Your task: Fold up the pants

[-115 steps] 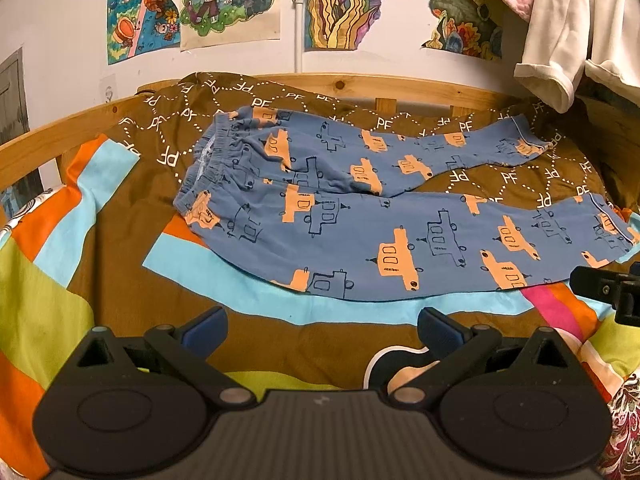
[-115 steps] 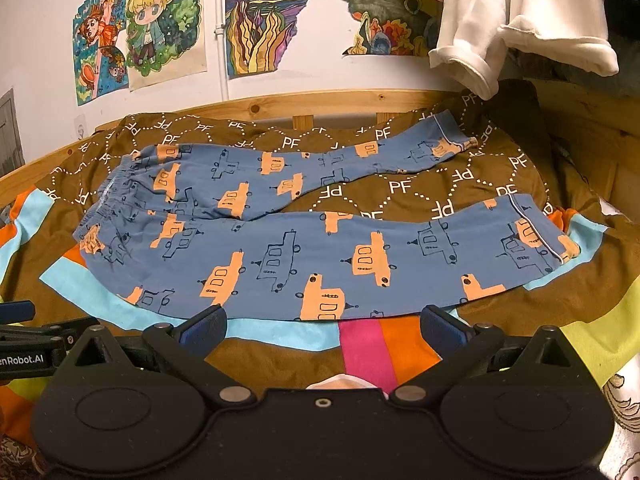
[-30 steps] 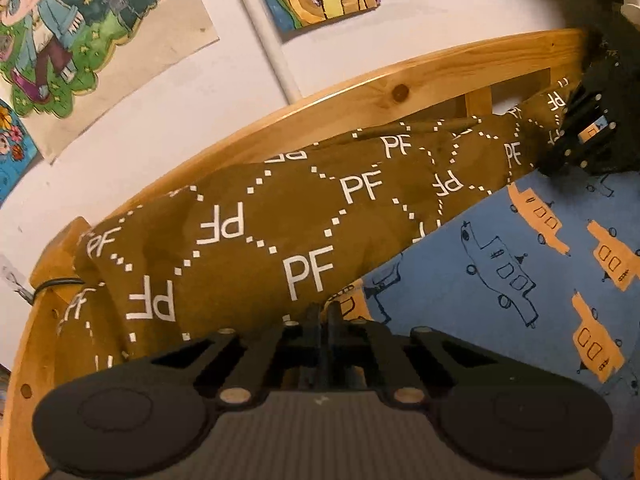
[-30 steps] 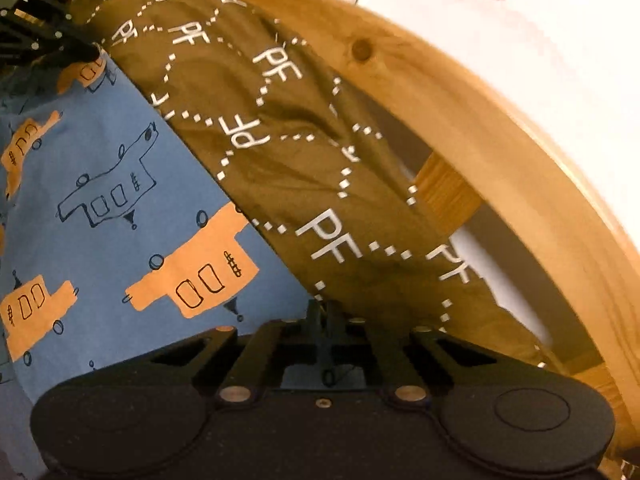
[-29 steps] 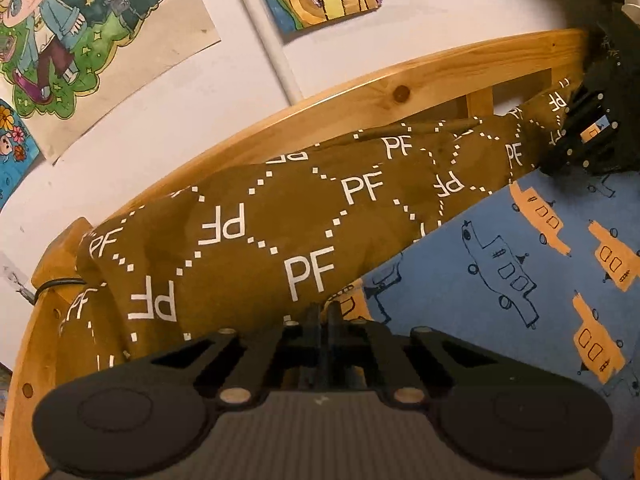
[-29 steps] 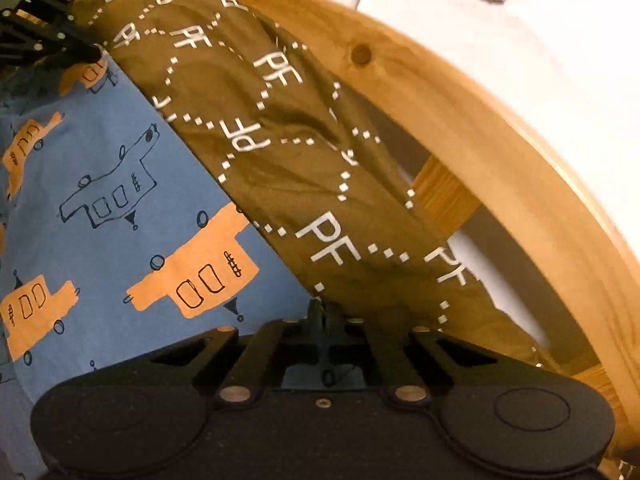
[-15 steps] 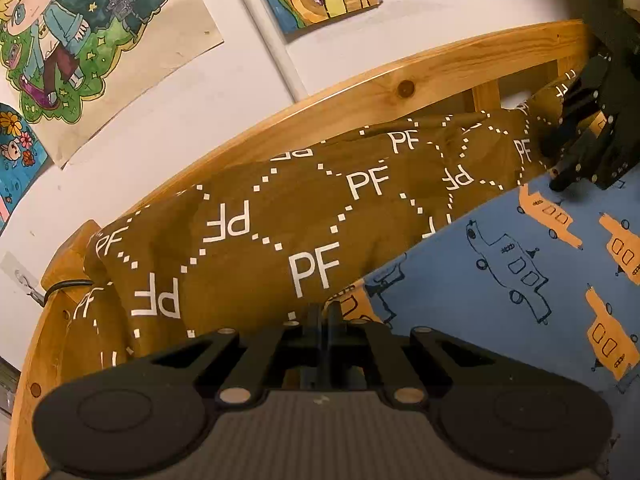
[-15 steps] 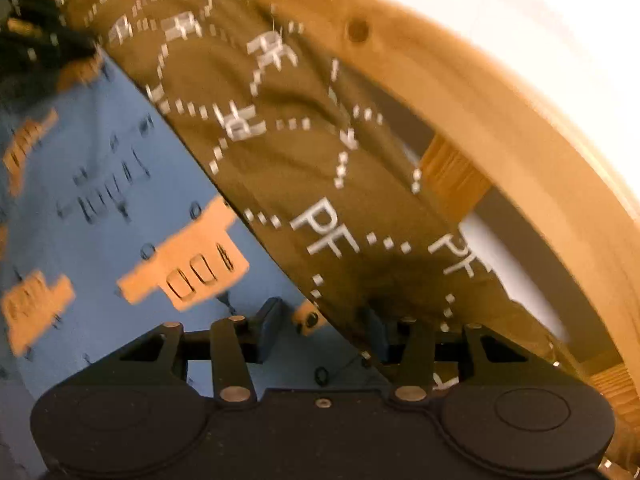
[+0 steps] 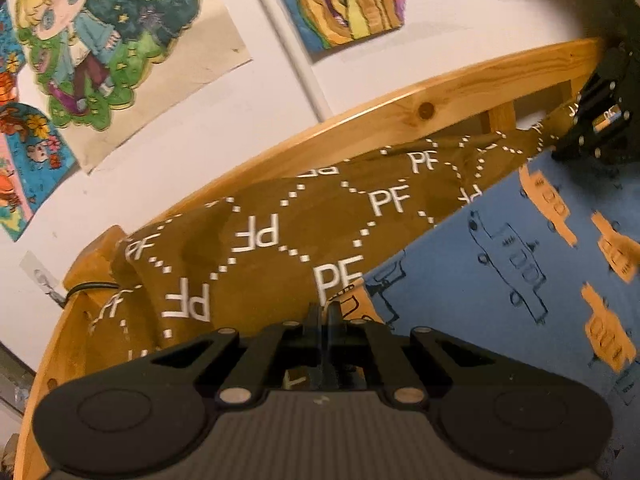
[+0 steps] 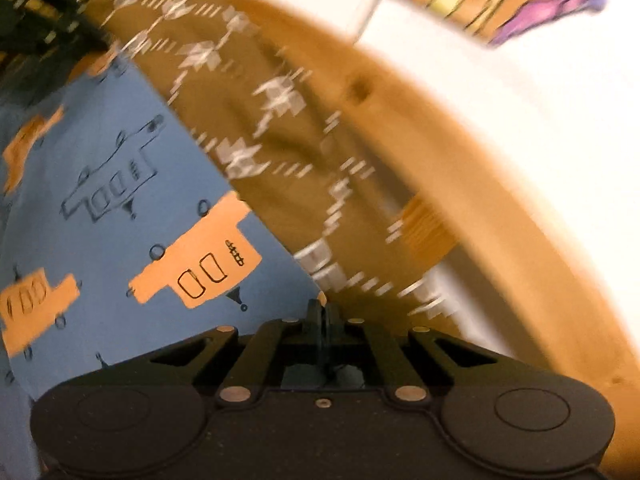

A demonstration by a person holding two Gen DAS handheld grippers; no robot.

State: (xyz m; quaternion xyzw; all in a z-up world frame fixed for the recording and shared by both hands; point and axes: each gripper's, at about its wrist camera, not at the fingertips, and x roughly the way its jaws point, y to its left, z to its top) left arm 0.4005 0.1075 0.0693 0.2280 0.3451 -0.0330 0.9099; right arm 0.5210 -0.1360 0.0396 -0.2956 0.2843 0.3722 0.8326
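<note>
Warm, yellowish indoor light fills both views, with heavy fisheye bending that curves the pale wooden bed rail (image 9: 400,120) and darkens the corners. The left wrist view is fairly sharp, while the right wrist view is motion-smeared, streaking the brown blanket with white dotted lettering (image 10: 280,140).

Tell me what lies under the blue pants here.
The brown PF-print blanket shows past the blue pants' far edge and runs beneath them; whatever lies further under the fabric is covered.

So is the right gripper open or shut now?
Shut: the right gripper has its fingers pressed together at the far edge of the pants, apparently pinching it.
</note>
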